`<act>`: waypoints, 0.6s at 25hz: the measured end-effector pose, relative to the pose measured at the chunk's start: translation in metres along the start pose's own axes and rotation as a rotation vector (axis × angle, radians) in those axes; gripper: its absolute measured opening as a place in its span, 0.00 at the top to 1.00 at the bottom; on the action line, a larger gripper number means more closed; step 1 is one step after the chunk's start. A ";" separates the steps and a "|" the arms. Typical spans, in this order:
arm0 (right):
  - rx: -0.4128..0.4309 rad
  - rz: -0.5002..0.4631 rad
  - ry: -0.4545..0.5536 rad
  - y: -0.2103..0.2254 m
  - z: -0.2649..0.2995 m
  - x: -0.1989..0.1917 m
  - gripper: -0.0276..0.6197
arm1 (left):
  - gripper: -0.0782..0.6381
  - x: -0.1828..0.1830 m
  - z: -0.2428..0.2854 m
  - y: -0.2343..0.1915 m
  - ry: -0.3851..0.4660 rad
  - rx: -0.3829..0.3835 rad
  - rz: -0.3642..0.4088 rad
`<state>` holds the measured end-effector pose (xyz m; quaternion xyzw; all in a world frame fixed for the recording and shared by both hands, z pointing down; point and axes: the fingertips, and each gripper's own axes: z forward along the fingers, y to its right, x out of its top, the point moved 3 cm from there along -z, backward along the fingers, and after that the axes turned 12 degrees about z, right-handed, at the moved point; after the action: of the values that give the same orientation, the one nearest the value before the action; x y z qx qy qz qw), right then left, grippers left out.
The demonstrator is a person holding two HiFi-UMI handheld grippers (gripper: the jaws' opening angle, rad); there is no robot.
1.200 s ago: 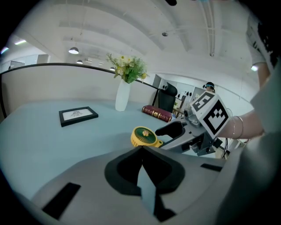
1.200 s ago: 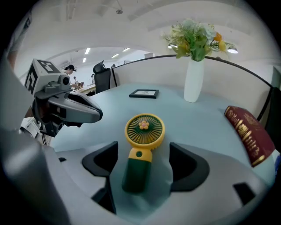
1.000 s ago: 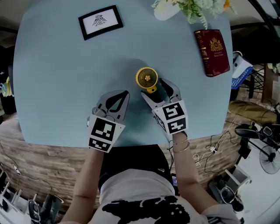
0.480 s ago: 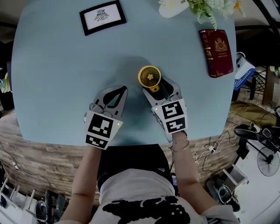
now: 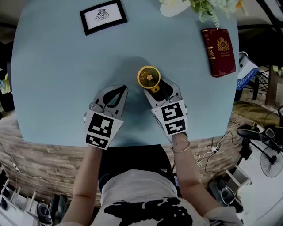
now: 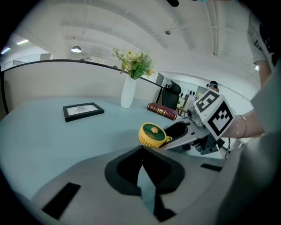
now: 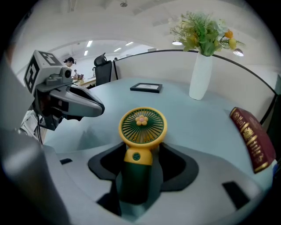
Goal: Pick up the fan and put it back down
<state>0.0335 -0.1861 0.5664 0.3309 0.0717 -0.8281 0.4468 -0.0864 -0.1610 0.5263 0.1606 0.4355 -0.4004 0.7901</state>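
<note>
A small yellow fan [image 5: 148, 77] with a dark green handle is at the middle of the pale blue table [image 5: 57, 66]. Its round grille [image 7: 142, 126] faces back toward my right gripper. My right gripper [image 5: 160, 89] has the handle [image 7: 134, 176] between its jaws, which have just been closing and now press on both its sides. In the left gripper view the fan [image 6: 153, 134] sticks out of the right gripper [image 6: 189, 134]. My left gripper [image 5: 120, 89] rests just left of it, shut, its tips [image 6: 142, 149] meeting with nothing between them.
A black picture frame [image 5: 103, 16] lies at the far left of the table. A red book [image 5: 219, 46] lies at the far right, and a white vase of flowers [image 5: 177, 6] stands at the far edge. The table's near edge runs just behind both grippers.
The right gripper's jaws have drawn in around the fan's handle. The fan has shifted very slightly left. The left gripper has barely moved.
</note>
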 end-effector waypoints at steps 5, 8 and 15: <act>0.000 -0.013 -0.004 -0.001 -0.002 -0.001 0.59 | 0.87 0.002 -0.005 0.002 0.007 0.000 0.000; 0.013 -0.014 0.018 -0.006 -0.007 0.004 0.59 | 0.87 0.004 -0.009 0.002 0.006 0.002 0.010; 0.018 -0.001 0.137 -0.016 -0.030 0.026 0.59 | 0.87 0.019 -0.019 -0.002 0.016 0.020 0.051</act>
<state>0.0258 -0.1823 0.5241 0.3908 0.0948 -0.8044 0.4373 -0.0930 -0.1605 0.4999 0.1828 0.4337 -0.3834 0.7947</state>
